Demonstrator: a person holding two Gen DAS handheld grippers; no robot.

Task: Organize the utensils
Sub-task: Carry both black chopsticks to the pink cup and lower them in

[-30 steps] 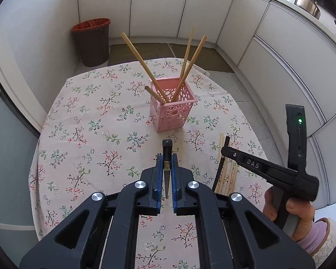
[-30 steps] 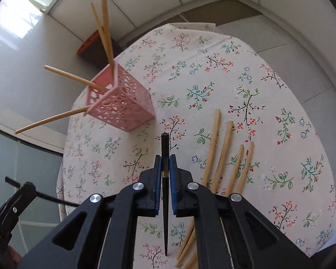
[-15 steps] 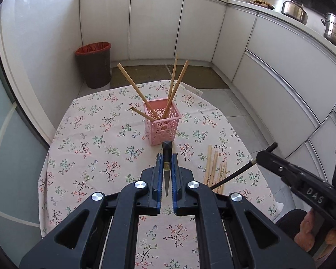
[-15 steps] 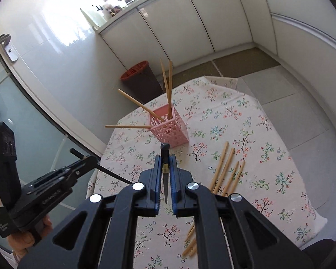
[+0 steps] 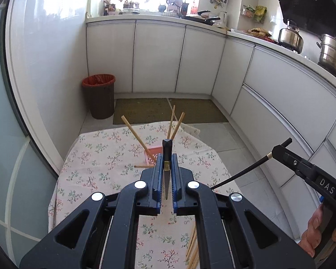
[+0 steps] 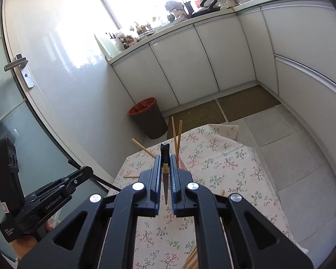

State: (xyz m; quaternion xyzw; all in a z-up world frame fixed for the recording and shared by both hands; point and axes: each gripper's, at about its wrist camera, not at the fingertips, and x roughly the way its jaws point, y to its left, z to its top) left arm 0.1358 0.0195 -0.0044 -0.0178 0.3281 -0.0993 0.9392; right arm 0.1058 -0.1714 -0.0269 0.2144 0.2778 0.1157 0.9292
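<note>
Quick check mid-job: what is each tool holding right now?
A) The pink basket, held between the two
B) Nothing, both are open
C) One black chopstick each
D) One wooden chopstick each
C: the left tool is shut on a black chopstick, and the right tool is shut on another black chopstick; the wooden chopsticks lie on the table.

Black chopstick [image 5: 167, 157] clamped in each tongs; bamboo ones lean in pink basket [image 5: 155, 154]
</note>
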